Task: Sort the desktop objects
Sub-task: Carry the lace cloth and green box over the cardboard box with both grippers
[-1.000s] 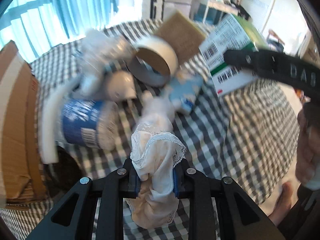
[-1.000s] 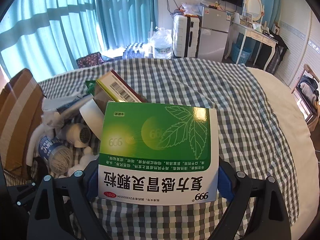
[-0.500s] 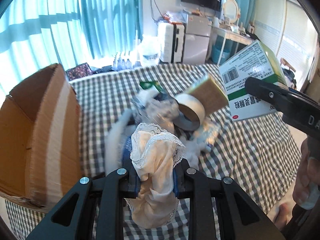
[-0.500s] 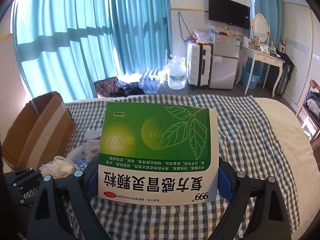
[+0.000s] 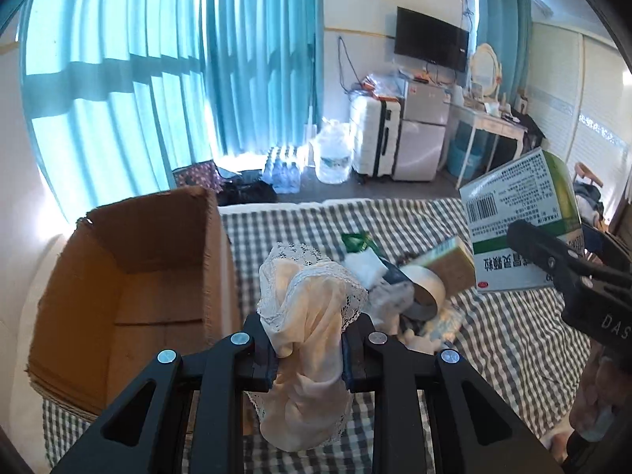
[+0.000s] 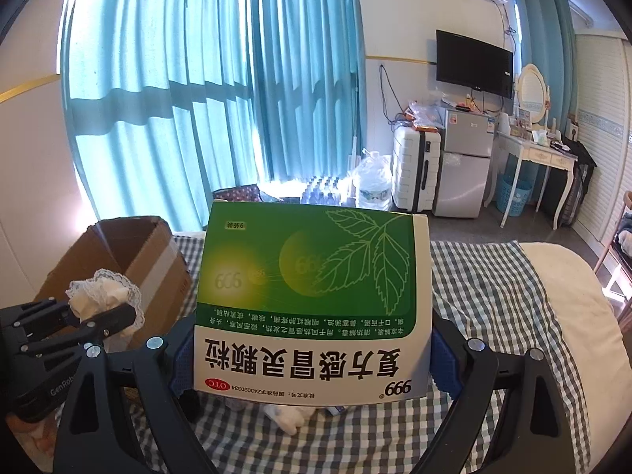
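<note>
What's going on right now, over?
Left gripper shut on lace cloth. Right gripper shut on medicine box. Cardboard box open, nothing blocking.

Lace-trimmed cream cloth (image 5: 308, 316), green medicine box (image 6: 312, 296), aloft

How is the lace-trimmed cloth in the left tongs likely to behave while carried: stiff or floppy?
Probably floppy: the lace-trimmed cloth bunches above the left tongs and sags below them. It looks light, so a firm pinch should hold it. Its loose lace edge might snag on the cardboard box rim.
</note>
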### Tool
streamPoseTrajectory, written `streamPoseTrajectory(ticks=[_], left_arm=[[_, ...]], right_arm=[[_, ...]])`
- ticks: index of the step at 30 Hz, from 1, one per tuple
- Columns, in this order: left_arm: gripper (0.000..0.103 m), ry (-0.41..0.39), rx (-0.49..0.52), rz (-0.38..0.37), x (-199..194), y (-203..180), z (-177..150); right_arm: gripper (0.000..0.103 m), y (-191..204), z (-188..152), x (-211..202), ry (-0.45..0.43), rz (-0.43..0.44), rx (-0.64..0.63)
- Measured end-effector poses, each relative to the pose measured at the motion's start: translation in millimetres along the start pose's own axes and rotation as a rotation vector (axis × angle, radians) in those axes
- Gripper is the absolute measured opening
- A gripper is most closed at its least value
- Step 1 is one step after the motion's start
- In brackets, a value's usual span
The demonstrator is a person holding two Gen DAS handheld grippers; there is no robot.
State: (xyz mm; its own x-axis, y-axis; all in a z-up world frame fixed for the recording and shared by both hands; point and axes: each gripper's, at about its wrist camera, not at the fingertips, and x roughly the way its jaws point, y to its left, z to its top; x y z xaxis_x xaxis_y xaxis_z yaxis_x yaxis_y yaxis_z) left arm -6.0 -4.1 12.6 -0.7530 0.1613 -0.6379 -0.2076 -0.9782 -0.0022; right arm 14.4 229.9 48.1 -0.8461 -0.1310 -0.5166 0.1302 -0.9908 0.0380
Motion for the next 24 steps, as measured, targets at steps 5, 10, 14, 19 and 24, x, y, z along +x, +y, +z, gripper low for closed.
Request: streamPoseTrajectory(ticks=[5, 10, 14, 19, 24], left_arm=[[0.024, -0.045, -0.039, 0.042, -14, 24, 11], [0.024, -0.080, -0.096, 0.082, -26, 56, 16], [0.024, -0.084, -0.132, 0.124, -34, 84, 19], [0.024, -0.089, -0.183, 0.161, -44, 115, 16], [0.024, -0.065, -0.215, 0.218, -46, 139, 10]], right_arm=[[0.091, 23, 8, -3, -0.020, 0.037, -0.021], [0.091, 53, 21, -1, -0.033, 0.079, -0.052], [0.091, 76, 24, 0, -0.032, 0.103, -0.088], [0.091, 101, 25, 4, -0.028, 0.132, -0.122], [0.091, 130, 26, 13, -0.009, 0.184, -0.143]])
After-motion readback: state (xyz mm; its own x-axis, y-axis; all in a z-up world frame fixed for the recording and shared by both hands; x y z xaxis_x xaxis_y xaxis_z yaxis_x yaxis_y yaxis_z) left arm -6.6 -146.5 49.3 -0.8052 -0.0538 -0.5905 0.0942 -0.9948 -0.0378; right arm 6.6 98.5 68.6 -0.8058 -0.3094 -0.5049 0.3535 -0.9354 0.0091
